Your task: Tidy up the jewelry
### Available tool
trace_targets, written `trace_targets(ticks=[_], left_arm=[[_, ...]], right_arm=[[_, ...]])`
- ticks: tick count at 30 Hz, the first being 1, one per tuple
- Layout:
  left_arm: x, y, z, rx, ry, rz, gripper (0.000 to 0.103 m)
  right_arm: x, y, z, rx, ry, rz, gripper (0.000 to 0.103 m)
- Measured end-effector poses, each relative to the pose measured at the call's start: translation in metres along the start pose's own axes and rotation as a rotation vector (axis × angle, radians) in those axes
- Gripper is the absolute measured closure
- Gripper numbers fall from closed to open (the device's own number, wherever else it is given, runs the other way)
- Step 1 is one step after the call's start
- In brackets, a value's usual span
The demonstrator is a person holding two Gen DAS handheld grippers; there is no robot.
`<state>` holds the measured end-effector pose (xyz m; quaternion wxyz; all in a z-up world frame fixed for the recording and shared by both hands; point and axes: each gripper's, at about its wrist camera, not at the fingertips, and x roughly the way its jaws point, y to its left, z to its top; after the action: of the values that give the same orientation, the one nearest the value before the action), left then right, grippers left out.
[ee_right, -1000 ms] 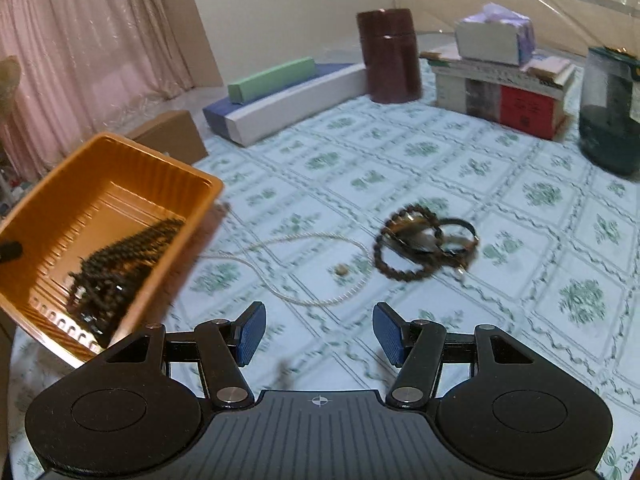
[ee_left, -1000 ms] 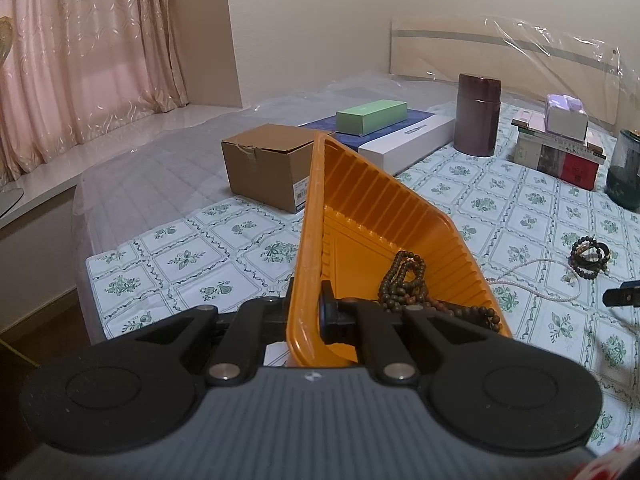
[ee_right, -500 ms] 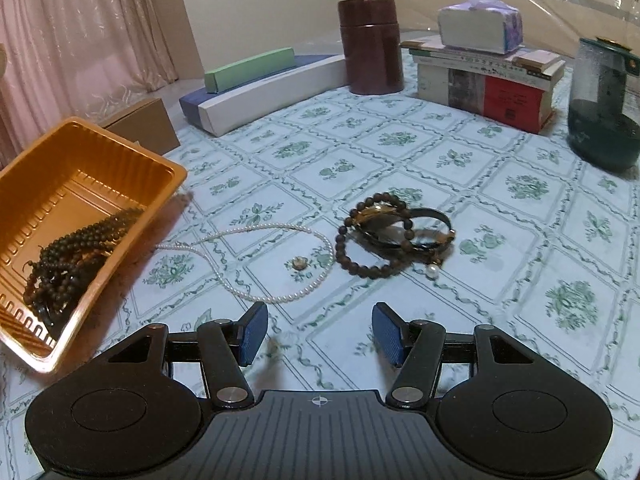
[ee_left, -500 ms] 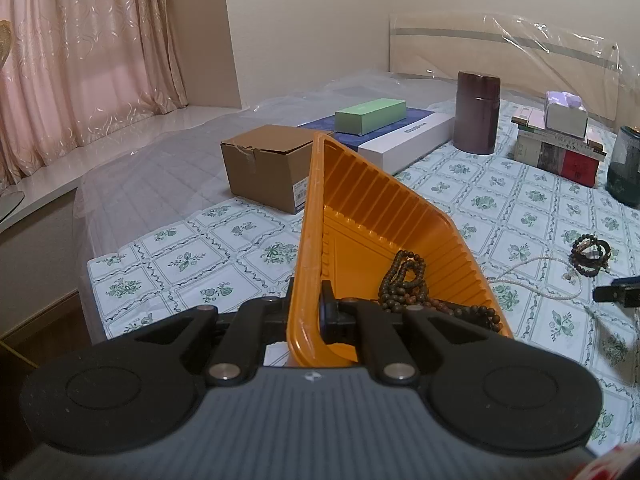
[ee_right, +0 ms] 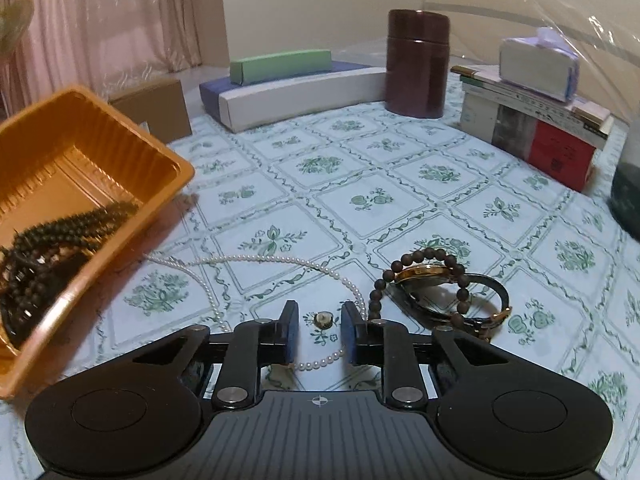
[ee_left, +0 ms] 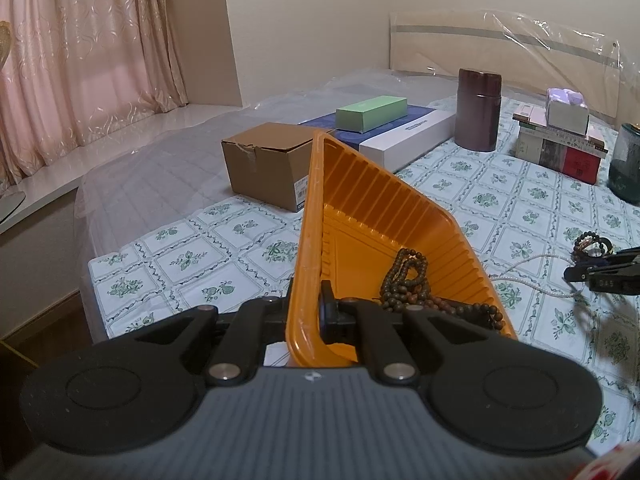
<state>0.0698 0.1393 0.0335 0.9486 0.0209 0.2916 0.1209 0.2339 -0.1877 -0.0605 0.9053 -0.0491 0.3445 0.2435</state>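
My left gripper (ee_left: 306, 312) is shut on the near rim of an orange tray (ee_left: 384, 216) and holds it tilted. Dark bead strands (ee_left: 408, 280) lie inside it; tray (ee_right: 80, 168) and beads (ee_right: 60, 236) also show in the right wrist view. My right gripper (ee_right: 319, 330) is low over the cloth, jaws partly closed around a white pearl necklace (ee_right: 256, 259) and its small round pendant (ee_right: 323, 319), not gripping. A dark bead bracelet with a gold watch (ee_right: 436, 284) lies just right of it. The right gripper also shows in the left wrist view (ee_left: 600, 272).
On the floral cloth stand a cardboard box (ee_left: 266, 168), a green box (ee_right: 280, 65) on a long white-and-blue box (ee_right: 296, 94), a dark brown canister (ee_right: 418, 64), stacked books with a tissue pack (ee_right: 536, 116) and a dark green jar (ee_left: 626, 168).
My right gripper has moved down and forward over the pearl necklace, and its jaws have narrowed around the pendant. The left gripper still holds the tray, barely moved.
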Motion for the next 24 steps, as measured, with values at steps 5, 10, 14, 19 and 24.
trace_targets(ticks=[5, 10, 14, 19, 24], left_arm=[[0.0, 0.0, 0.0, -0.001, 0.001, 0.003, 0.097], [0.0, -0.001, 0.0, 0.0, -0.001, 0.001, 0.097], [-0.001, 0.0, 0.0, -0.002, -0.003, 0.001, 0.097], [-0.002, 0.0, 0.0, -0.004, -0.004, -0.001, 0.097], [-0.002, -0.001, 0.001, -0.008, -0.006, -0.003, 0.096]], right_arm=[[0.005, 0.005, -0.004, -0.038, 0.001, -0.023, 0.093], [-0.003, 0.009, -0.004, -0.048, -0.006, -0.022, 0.094], [-0.022, 0.025, 0.002, -0.057, -0.03, 0.029, 0.094], [-0.046, 0.063, 0.014, -0.067, -0.058, 0.186, 0.094], [-0.059, 0.112, 0.023, -0.138, -0.064, 0.359, 0.094]])
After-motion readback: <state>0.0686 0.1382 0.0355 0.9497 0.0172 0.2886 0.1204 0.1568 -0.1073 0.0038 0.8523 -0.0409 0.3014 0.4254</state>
